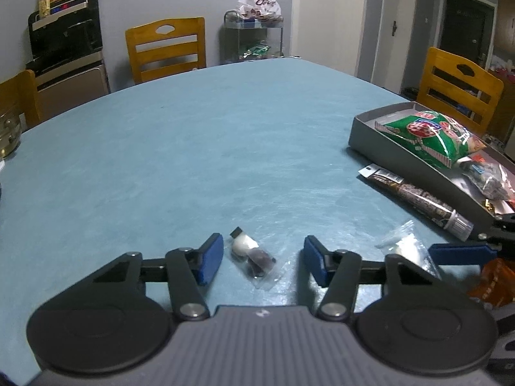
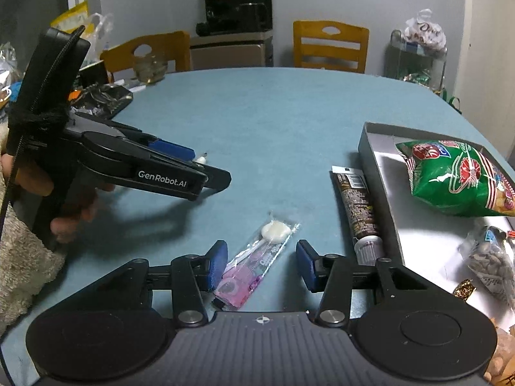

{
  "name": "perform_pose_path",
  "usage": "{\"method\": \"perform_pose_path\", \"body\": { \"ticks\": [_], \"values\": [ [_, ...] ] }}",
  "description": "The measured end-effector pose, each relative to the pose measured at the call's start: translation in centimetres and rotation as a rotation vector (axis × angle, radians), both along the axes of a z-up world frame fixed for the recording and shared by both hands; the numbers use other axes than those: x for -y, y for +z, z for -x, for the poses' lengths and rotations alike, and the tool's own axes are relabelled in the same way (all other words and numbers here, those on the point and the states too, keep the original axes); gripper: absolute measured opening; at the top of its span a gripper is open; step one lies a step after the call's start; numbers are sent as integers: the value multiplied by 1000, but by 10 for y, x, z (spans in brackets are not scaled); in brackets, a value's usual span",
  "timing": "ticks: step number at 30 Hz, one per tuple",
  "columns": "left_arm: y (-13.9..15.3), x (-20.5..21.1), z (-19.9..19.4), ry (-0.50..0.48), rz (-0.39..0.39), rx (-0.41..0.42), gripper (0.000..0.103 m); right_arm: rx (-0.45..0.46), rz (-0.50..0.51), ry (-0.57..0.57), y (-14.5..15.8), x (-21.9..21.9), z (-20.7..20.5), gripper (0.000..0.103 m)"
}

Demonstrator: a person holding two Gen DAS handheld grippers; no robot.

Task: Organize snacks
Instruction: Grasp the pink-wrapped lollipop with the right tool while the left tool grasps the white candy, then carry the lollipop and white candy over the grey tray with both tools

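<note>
A small clear packet (image 1: 252, 257) holding a white and a dark sweet lies on the blue table between the pads of my left gripper (image 1: 262, 259); both pads stand clear of it, so the gripper is open. In the right wrist view a lollipop in a clear and pink wrapper (image 2: 254, 257) lies between the pads of my right gripper (image 2: 261, 263). The left pad is close to the wrapper and the right pad is well apart from it, so this gripper is open too. The left gripper (image 2: 209, 167) shows side-on there, held by a hand in a fuzzy sleeve.
A grey box (image 2: 379, 193) on the right holds a green snack bag (image 2: 457, 177) and a seed packet (image 2: 489, 257). A brown tube (image 2: 357, 206) lies along its left wall. Wooden chairs (image 1: 165, 48) ring the table, and clutter (image 2: 103, 96) sits at the far left corner.
</note>
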State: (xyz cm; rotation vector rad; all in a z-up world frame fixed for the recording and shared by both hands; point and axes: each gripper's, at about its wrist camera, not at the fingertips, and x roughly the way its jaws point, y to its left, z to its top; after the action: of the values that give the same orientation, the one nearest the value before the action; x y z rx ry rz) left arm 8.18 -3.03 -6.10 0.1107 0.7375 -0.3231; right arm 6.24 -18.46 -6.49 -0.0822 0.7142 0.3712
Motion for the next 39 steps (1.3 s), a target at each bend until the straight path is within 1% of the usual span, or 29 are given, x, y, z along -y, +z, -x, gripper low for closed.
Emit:
{"method": "perform_pose_path", "body": {
  "ticks": [5,8,12,14,16,21,27,28,29,33,39],
  "values": [
    [0,-2,0,-7,0,0,42,25,15,-2,-3,-3,-1,36],
    [1,-4,-1,-11,-6,-1,34,40,23,5,-4,-3,0,32],
    [1,-6,-1,-7,-6,-2,32,67,43,20,-5,-4,2,24],
    [0,-6,-1,0,-7,3,27,79,51,16,-5,-4,3,21],
    [0,-6,-1,7,-10,7,20,84,47,7,-4,-2,3,19],
    [1,-7,-1,15,-5,8,14,85,30,-3,-3,3,4,15],
    [2,-7,0,30,-9,22,13,103,10,-5,1,4,9,13],
    [3,-7,0,30,-10,25,13,108,6,-6,2,4,10,11],
    [4,-7,1,31,-9,31,13,112,2,-8,4,5,11,5],
    [9,-6,4,36,-4,67,13,131,-14,-14,8,10,15,5],
    [10,-9,5,35,-1,69,12,149,-14,-21,8,15,20,5]
  ]
}}
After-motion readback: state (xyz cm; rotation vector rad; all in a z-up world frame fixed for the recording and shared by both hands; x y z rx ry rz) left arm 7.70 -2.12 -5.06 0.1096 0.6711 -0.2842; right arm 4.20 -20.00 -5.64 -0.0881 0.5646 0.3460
